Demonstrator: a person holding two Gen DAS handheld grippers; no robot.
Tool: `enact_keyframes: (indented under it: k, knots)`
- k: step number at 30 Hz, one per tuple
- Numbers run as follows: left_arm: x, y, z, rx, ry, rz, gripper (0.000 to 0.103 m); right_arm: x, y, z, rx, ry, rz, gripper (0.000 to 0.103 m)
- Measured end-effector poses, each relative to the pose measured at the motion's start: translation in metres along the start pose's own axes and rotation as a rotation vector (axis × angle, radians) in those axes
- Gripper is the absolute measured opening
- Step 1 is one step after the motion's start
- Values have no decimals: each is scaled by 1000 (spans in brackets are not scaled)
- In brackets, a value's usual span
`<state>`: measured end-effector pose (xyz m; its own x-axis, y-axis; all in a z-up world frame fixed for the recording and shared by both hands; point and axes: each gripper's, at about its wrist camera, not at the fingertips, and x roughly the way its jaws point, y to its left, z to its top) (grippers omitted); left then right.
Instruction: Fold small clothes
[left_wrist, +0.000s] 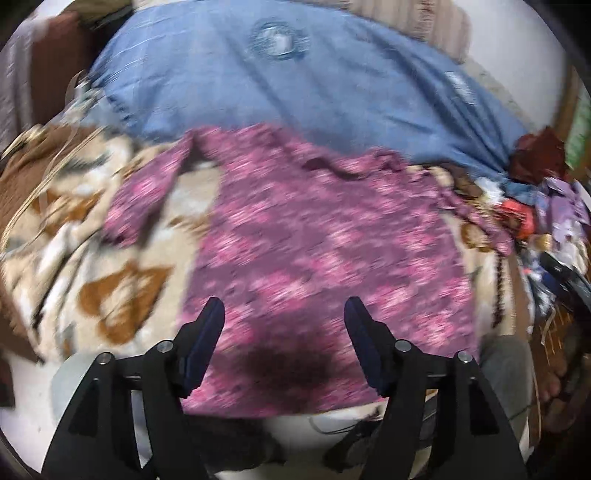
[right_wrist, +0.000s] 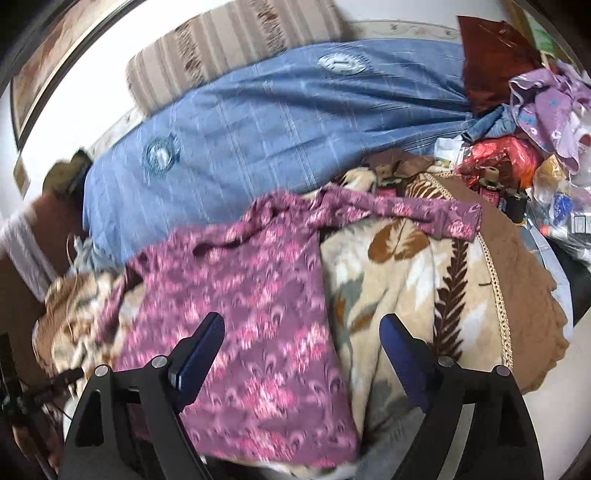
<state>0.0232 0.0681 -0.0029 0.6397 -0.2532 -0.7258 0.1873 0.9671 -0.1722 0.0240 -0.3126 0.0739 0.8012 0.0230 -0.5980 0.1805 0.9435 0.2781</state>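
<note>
A small purple top with a pink flower print (left_wrist: 314, 251) lies spread flat on a beige leaf-print blanket (left_wrist: 74, 266), both sleeves out to the sides. My left gripper (left_wrist: 284, 310) is open and empty, hovering above the top's lower hem. In the right wrist view the same top (right_wrist: 240, 314) lies left of centre, its right sleeve (right_wrist: 424, 216) stretched across the blanket (right_wrist: 406, 288). My right gripper (right_wrist: 303, 325) is open and empty above the top's right edge.
A large blue cloth bundle (left_wrist: 295, 85) lies behind the top, also in the right wrist view (right_wrist: 277, 122). A pile of clothes, bags and small bottles (right_wrist: 517, 166) crowds the right side. A striped cushion (right_wrist: 229, 48) stands at the back.
</note>
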Motion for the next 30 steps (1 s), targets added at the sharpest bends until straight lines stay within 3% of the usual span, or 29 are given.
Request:
enact_keyframes:
  k: [6,11,15,21,24,30]
  knots:
    - [17,-68,24,90,-7,-74,73,-10,-21,11,52,-125,-118,88]
    - [35,-115,38,157,-8,-90,74,-4,-35,25,47,-118,-86,87]
    - [49,-143,46,187,-5,-73,75,4,-41,35,67,-125,-98,87]
    - [71,-168,62,147,-14,-24,75,19,-53,51,80,-145,-134,87]
    - [85,-183,79,127,-20,1,75,26,-69,70,124,-145,-186,87]
    - [117,-236,127,206,-2,-53,75,59,-129,139,335,-136,-90,87]
